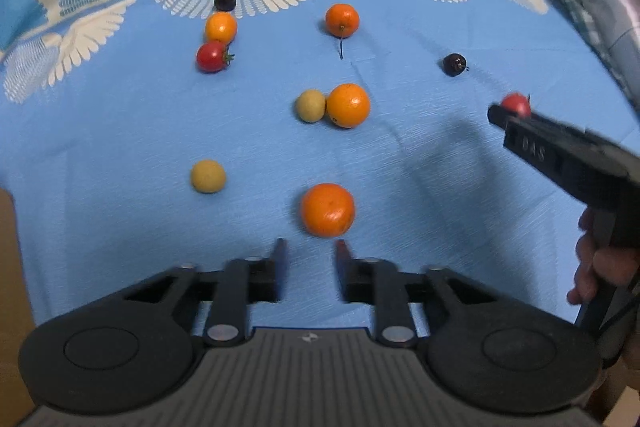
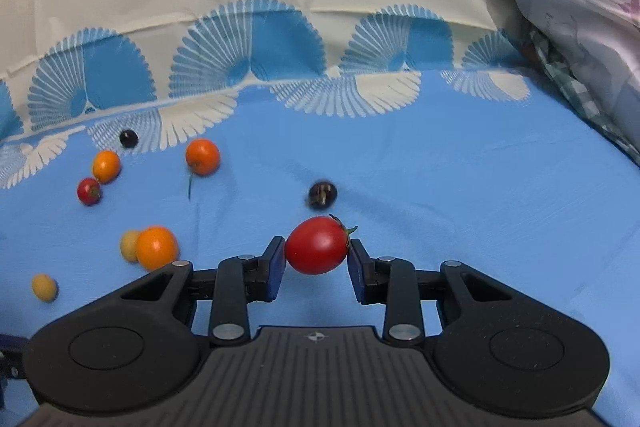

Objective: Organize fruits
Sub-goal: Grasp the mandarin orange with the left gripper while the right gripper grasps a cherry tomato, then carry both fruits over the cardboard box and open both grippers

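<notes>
Fruits lie scattered on a blue cloth (image 1: 120, 131). My right gripper (image 2: 317, 251) is shut on a red tomato (image 2: 317, 245) and holds it above the cloth; it shows at the right of the left wrist view (image 1: 516, 103). My left gripper (image 1: 310, 247) is open and empty, just short of an orange (image 1: 328, 209). Further off lie a yellow fruit (image 1: 208, 176), another yellow fruit (image 1: 310, 105) touching an orange (image 1: 348, 105), a far orange (image 1: 342, 20), a second tomato (image 1: 212, 57), a small orange (image 1: 220, 27) and two dark fruits (image 1: 454, 64) (image 1: 225, 1).
A patterned white and blue cloth (image 2: 248, 39) rises behind the surface. Bunched fabric (image 2: 560, 7) lies at the right edge. A dark fruit (image 2: 322, 194) sits just beyond the held tomato. The person's hand (image 1: 600, 259) holds the right gripper's handle.
</notes>
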Motion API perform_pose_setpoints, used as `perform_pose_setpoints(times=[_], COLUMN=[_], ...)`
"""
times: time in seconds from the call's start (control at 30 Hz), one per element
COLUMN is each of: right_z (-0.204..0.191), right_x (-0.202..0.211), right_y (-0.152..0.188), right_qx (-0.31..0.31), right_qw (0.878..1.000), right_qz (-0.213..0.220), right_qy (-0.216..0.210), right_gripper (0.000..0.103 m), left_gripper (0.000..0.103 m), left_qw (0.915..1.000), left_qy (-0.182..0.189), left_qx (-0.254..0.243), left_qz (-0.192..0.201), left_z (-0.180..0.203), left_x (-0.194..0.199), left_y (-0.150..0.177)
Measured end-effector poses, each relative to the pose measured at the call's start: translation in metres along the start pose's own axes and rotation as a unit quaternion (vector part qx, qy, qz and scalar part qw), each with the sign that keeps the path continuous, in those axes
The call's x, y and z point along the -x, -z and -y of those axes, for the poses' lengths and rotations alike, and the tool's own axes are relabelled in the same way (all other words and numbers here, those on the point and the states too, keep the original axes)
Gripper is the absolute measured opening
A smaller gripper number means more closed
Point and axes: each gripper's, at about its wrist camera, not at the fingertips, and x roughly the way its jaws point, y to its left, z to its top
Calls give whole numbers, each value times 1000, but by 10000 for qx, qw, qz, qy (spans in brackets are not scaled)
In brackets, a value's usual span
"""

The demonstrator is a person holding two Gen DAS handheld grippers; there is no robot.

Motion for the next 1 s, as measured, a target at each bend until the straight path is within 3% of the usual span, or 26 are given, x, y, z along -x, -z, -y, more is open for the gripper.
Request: perform_pose_setpoints(times=[0.03, 0.13, 0.3, 0.43, 0.5, 0.53, 0.57, 0.8, 1.0], right_z=[2, 8, 16, 22, 24, 24, 24, 14, -26], right_x=[-1, -3, -9, -15, -17, -18, -18, 12, 88], right_y=[3, 12, 22, 24, 25, 26, 26, 13, -3], right_qx=[-57, -228, -381, -534, -571, -574, -569, -583, -405], right_qw=[9999, 9994, 9985, 9975, 9971, 9970, 9971, 9979, 9974], right_qz=[-77, -250, -383, -467, -492, -508, -509, -220, 177], right_qy=[38, 52, 7, -38, -69, -72, -66, -150, -565], right_gripper=[35, 35, 35, 35, 35, 35, 35, 35, 35], left_gripper=[60, 76, 76, 76, 70, 50, 41, 41, 41], left_qw=[10000, 9997, 9996, 9998, 9996, 9996, 9996, 9994, 9996], left_qy=[87, 196, 19, -86, -157, -243, -283, -325, -235], left_qx=[35, 103, 261, 45, -4, -15, -36, 125, 132], left_qz=[30, 94, -76, -165, -241, -136, -34, -69, 58], left_z=[-4, -14, -13, 4, 12, 15, 17, 11, -9], left_x=[-1, -10, -35, -53, -63, -64, -64, -36, 53], left_y=[2, 5, -4, -20, -25, -27, -28, -22, 6])
